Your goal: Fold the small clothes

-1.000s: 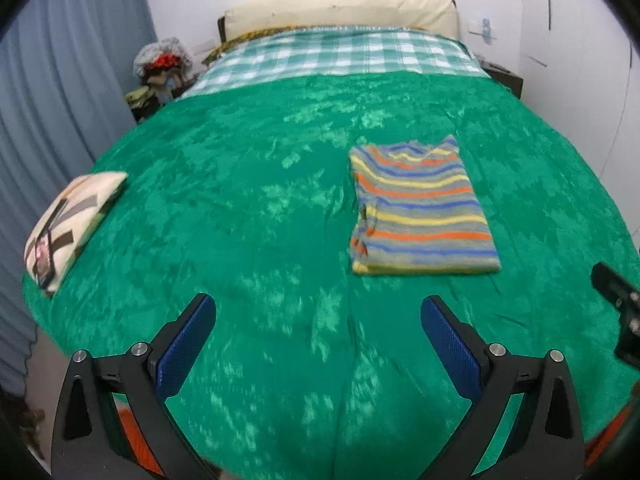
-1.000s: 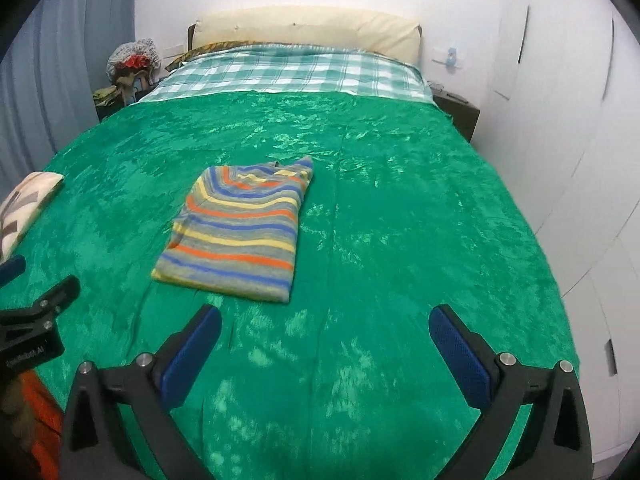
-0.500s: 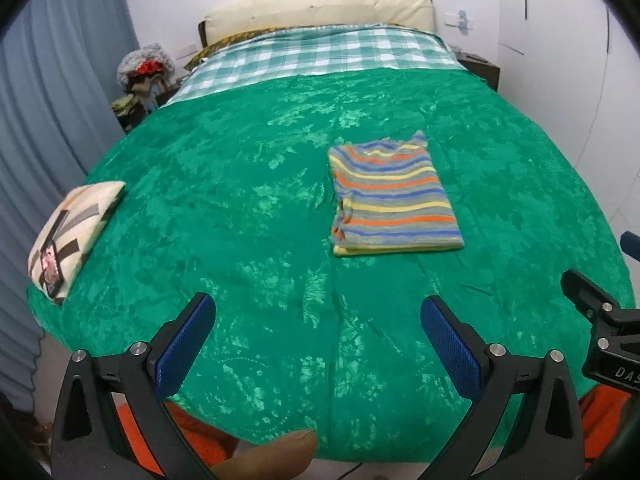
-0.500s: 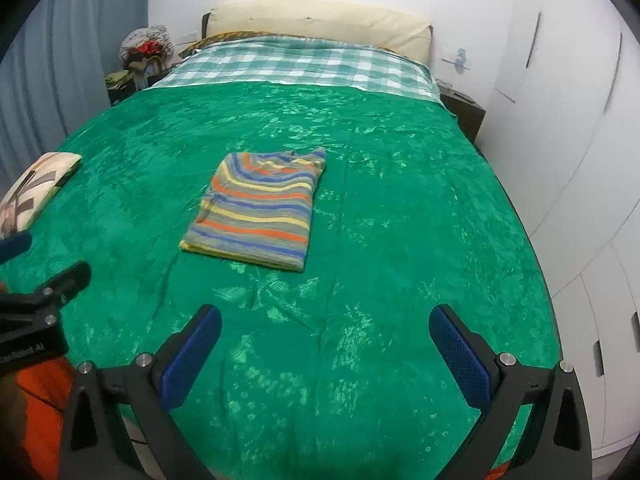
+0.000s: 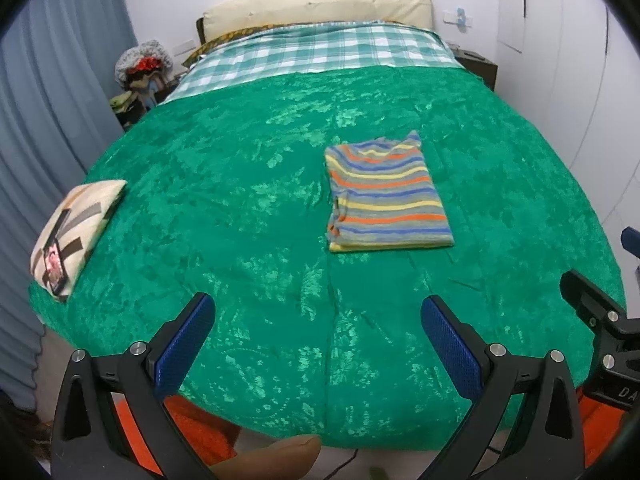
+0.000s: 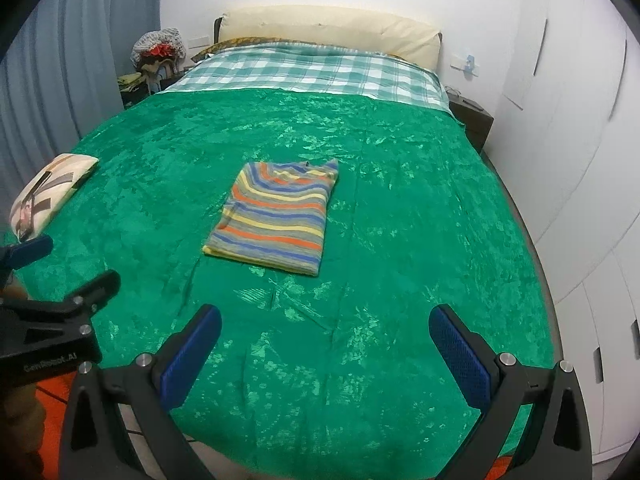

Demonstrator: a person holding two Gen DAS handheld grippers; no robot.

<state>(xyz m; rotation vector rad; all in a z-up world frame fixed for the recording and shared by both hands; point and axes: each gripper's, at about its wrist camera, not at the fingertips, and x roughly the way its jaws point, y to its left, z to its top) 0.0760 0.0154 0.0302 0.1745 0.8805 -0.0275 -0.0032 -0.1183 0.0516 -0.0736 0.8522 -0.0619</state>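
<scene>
- Progress: striped shirt (image 5: pixel 386 196) lies folded into a neat rectangle on the green bedspread (image 5: pixel 240 208), about mid-bed, slightly right of centre from left wrist view. Edges squared, collar end toward the headboard. Judged: this garment's fold looks done.
- Left gripper (image 5: pixel 316 344): jaws wide apart, nothing btwn pads, held off the foot of the bed, well apart from shirt.
- Right gripper (image 6: pixel 326 350): same, jaws spread, empty, hanging over the near edge of the bed; shirt well ahead & a bit left of it.
- Left to do: no other loose small clothes visible on the bedspread. Folded cream item w/ dark pattern (image 5: pixel 72 232) sits at left edge of bed; can't tell if it's an already-folded garment or a cushion. If more pieces remain, they're out of frame.
- Hidden / unclear: underside layers of shirt not visible, so sleeve tuck can't be checked. Pile on nightstand (image 5: pixel 140 68) at far left too small to ID. Orange stuff (image 5: pixel 192 436) below bed edge cut off by gripper bodies. Brown blurred shape at bottom of left view, prob. part of the person, not sure.
</scene>
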